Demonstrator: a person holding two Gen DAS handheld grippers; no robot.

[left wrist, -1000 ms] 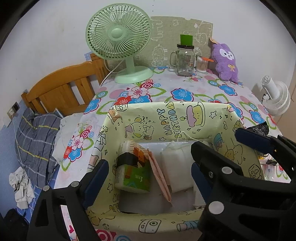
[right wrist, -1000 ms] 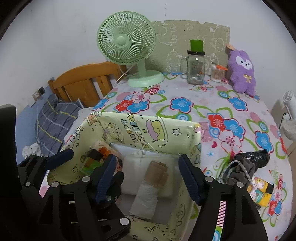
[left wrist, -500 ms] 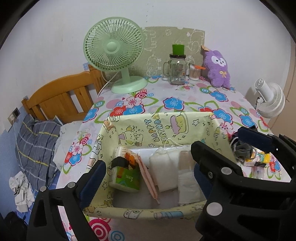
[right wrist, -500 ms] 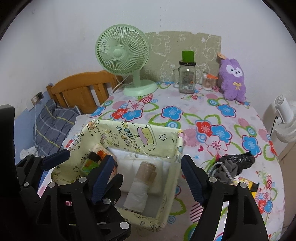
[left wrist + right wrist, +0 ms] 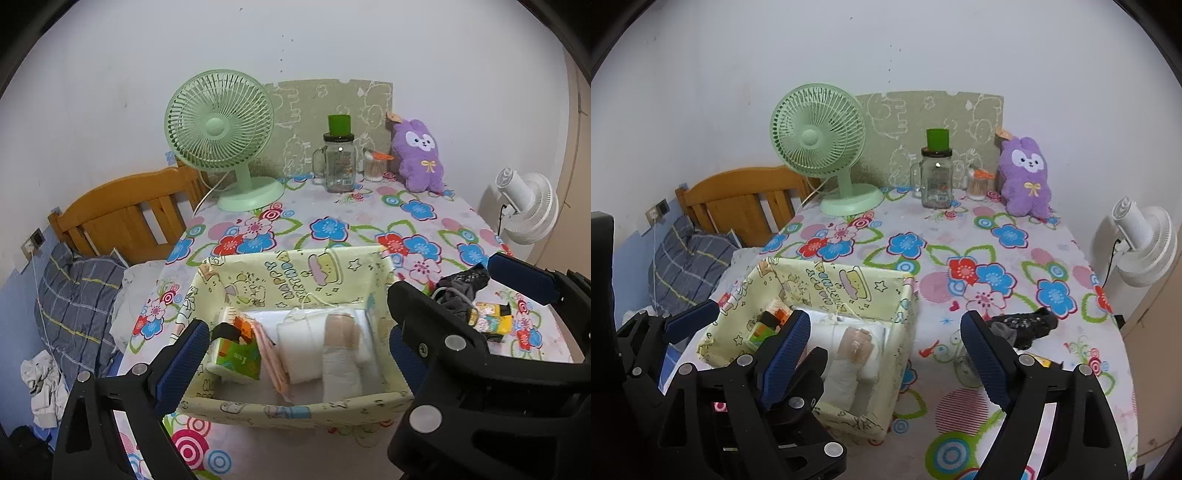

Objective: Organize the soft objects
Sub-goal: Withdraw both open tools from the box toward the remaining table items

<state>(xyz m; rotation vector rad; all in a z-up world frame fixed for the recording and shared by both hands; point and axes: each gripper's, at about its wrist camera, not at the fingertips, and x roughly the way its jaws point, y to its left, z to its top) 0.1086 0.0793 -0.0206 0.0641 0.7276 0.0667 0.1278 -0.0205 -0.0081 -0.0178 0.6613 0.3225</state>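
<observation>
Pale yellow cartoon-print fabric storage box (image 5: pixel 295 408) on near left of floral-cloth table (image 5: pixel 997 254). Inside box: green tissue pack (image 5: pixel 236 360) at left, white folded cloth roll (image 5: pixel 299 343) in middle, beige-and-white rolled sock (image 5: pixel 341 354) at right. Dark grey crumpled garment (image 5: pixel 1021 326) on table right of box, well apart from it. Left gripper (image 5: pixel 295 345) gaping wide, jaws just been opening, nothing pressed between pads. Right gripper (image 5: pixel 882 354) likewise spread, jaws just been opening, empty. Purple plush rabbit (image 5: pixel 1027 177) at far right by wall.
</observation>
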